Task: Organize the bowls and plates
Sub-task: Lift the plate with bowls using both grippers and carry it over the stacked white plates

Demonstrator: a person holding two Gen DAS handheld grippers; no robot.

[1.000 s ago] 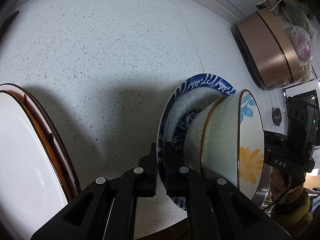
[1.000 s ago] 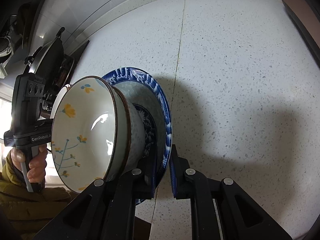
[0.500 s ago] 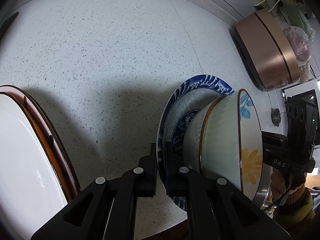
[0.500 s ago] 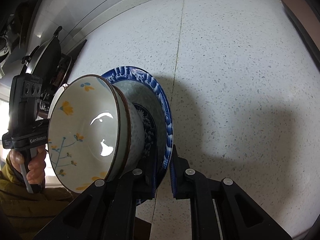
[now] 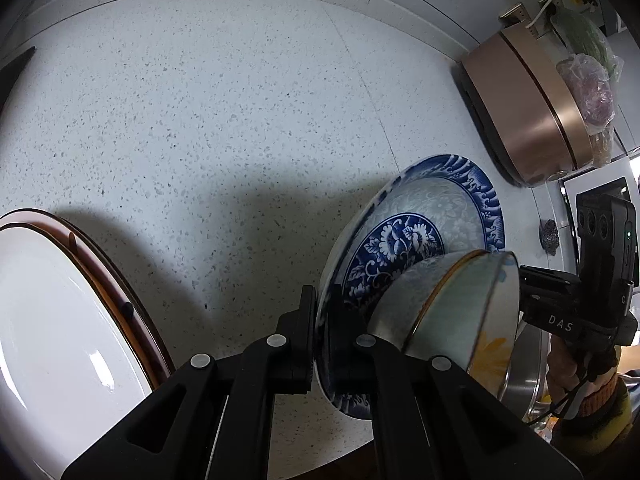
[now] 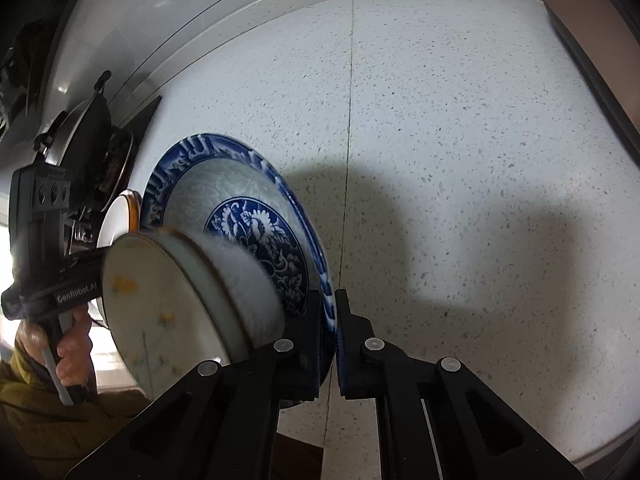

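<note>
Now you carry the blue plate with both grippers, and the bowl on it is sliding

Both tools are clamped on the rim of the blue-patterned plate (image 5: pixel 432 216): your left gripper (image 5: pixel 323 336) pinches it at one edge, your right gripper (image 6: pixel 328 340) at the opposite edge, each with only the thin rim between the pads. The plate hangs above the speckled counter (image 5: pixel 200 120) and looks tilted, and the flowered bowl (image 5: pixel 448 308) is not centered on it; it sits low toward the near edge, blurred in the right view, so I judge it is slipping. The white plate (image 5: pixel 48 320) on its brown tray lies to the left, well apart. I think the next move asks first to bring the plate level, gently, and then to lower it to the counter before you loosen any grip
</note>
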